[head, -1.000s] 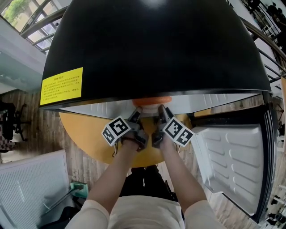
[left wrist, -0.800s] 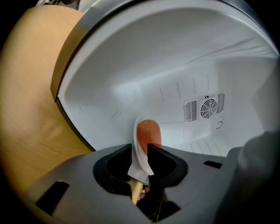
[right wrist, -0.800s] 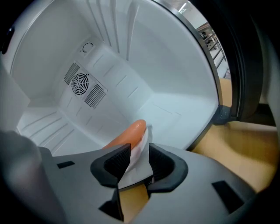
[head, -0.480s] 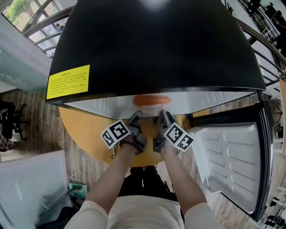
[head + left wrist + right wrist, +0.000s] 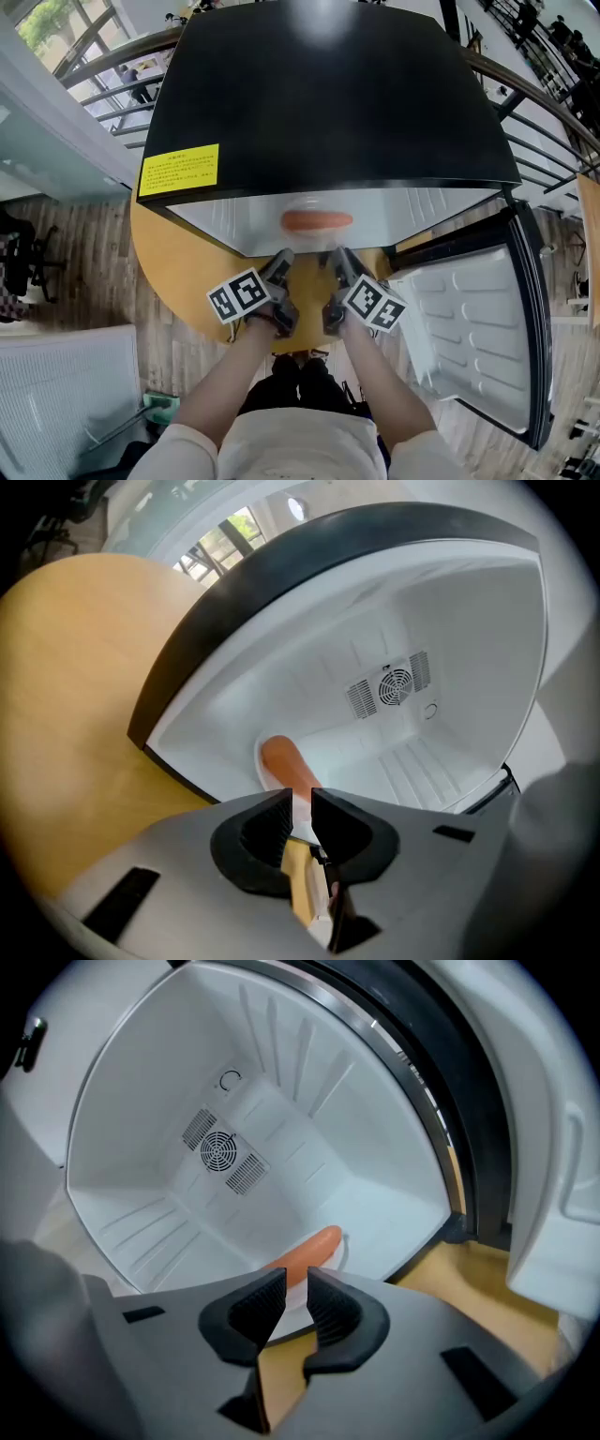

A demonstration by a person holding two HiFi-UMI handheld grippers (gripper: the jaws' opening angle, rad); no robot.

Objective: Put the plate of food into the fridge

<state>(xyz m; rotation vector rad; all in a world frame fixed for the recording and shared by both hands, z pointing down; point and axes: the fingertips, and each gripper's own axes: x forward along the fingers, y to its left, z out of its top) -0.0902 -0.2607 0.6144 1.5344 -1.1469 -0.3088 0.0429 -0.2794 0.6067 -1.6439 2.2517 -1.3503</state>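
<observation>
A white plate (image 5: 319,246) with an orange sausage-like piece of food (image 5: 317,221) sits at the front of the fridge's white interior (image 5: 422,208). The food also shows in the left gripper view (image 5: 284,764) and the right gripper view (image 5: 307,1250). My left gripper (image 5: 282,256) holds the plate's near left rim and my right gripper (image 5: 337,253) its near right rim. Both jaws stand at a narrow gap with white plate edge showing in it. The near part of the plate is hidden behind the fingers.
The black fridge (image 5: 319,103) stands on a round wooden table (image 5: 178,272), its door (image 5: 473,337) swung open to the right. A fan grille (image 5: 219,1152) sits on the fridge's back wall. A railing and a lower floor lie beyond.
The plate has gone from the fridge's front lip to further inside. Both grippers followed it in, and the head camera has pulled back.
</observation>
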